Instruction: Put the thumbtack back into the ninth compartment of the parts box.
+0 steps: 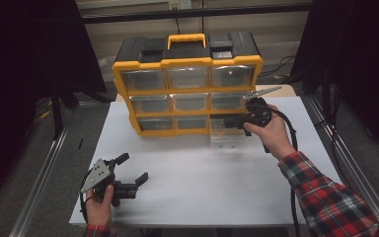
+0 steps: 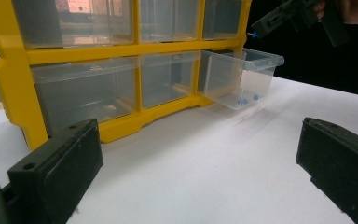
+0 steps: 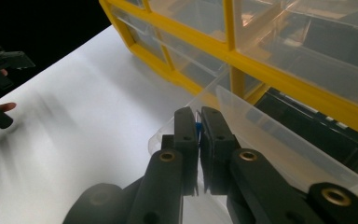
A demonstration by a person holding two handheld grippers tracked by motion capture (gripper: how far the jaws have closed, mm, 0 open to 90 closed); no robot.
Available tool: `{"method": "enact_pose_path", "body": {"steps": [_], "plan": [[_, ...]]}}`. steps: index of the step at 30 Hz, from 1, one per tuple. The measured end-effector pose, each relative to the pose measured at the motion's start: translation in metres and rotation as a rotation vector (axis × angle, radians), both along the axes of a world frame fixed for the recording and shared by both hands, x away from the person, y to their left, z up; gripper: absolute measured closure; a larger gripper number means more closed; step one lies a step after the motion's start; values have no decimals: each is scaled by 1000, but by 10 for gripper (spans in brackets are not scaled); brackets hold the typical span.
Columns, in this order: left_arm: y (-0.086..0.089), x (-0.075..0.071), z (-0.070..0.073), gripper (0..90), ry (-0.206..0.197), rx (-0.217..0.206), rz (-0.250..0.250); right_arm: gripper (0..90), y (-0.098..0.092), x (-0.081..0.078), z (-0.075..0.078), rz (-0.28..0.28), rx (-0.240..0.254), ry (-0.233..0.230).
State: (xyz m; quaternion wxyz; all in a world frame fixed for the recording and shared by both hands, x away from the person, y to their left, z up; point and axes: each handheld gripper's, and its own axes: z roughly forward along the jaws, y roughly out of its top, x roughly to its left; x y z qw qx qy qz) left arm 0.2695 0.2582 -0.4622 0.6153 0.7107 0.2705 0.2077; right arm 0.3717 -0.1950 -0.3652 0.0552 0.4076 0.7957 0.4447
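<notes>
At the bottom left of the high view, the left gripper (image 1: 134,170) rests low over the white desk (image 1: 197,177), held in a hand, its jaws spread wide with nothing between them. In the left gripper view the two black jaws stand at the lower corners with bare desk between.

Further in, at centre right of the high view, the right gripper (image 1: 228,121) hangs above a clear plastic drawer (image 1: 228,134) pulled out of the bottom right slot of the organiser. In the right gripper view its jaws are clenched on a small blue piece (image 3: 197,127), a sliver of blue showing between the pads, directly over the open drawer (image 3: 261,135). More small blue pieces (image 2: 248,99) lie on the drawer floor in the left gripper view.

The piece looks tiny, light and hard, likely slippery, so a firm pinch across its middle seems wise. The drawer looks thin and light, easy to nudge; its front lip seems the best hold.

At the back stands the yellow and black organiser (image 1: 187,62) with its nine clear drawers.
</notes>
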Motion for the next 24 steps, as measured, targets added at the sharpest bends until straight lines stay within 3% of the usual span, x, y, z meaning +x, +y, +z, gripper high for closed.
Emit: {"method": "enact_pose_path", "body": {"steps": [6, 11, 12, 13, 15, 16, 18, 19, 20, 21, 23, 24], "plan": [[2, 0, 0, 1, -3, 13, 0, 869, 2, 3, -3, -22, -10, -4], [0, 0, 0, 1, 0, -2, 1, 868, 2, 5, -6, -41, -13, -13], [-3, -1, 0, 1, 18, -52, 13, 869, 2, 5, -7, -50, -18, -10], [0, -1, 0, 1, 6, -9, 0, 868, 2, 5, -8, -48, -27, -13], [0, -1, 0, 1, 9, -15, 4, 868, 0, 5, -10, -56, -20, -9], [-3, -1, -1, 1, 18, -53, 13, 868, 0, 6, -12, -58, -23, -10], [-2, -1, 0, 1, 9, -33, 11, 868, -2, 6, -15, -73, -24, -7], [1, 0, 0, 1, -2, 11, -1, 868, -3, 5, -16, -72, -22, -2], [2, 0, 0, 1, -3, 17, 0, 868, -4, 5, -17, -83, -25, -1], [-1, -1, 0, 1, 8, -19, -1, 868, -5, 5, -19, -82, -26, -2], [2, 0, 0, 1, -3, 22, 0, 868, -7, 5, -20, -87, -32, -5], [2, 0, 0, 1, -2, 17, 2, 867, -7, 5, -21, -86, -31, -4]]}}
